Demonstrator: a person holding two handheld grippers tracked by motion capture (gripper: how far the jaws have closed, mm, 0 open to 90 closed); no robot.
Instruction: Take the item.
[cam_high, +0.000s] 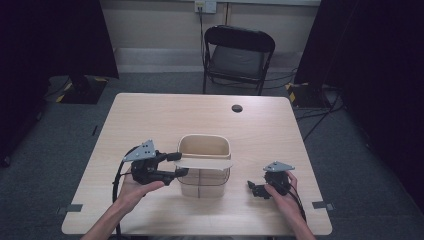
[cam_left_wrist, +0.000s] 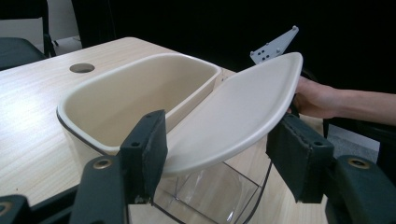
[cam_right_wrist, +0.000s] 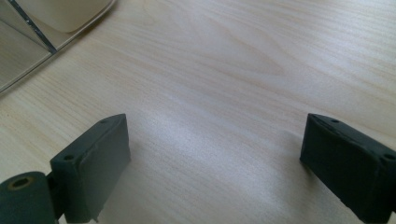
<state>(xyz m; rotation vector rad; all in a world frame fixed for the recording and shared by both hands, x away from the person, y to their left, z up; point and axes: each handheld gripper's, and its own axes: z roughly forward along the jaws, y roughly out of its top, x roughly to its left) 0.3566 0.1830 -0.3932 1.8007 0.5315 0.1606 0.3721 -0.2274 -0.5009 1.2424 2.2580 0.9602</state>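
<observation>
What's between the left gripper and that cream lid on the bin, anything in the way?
Nothing visible. The left gripper sits with its jaws open on either side of the near edge of the cream lid, which lies tilted across the bin rim. The right gripper is off to the side over bare table.

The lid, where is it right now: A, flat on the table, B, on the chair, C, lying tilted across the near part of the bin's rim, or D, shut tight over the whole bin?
C: the lid lies tilted on the bin, leaving the far part open.
</observation>
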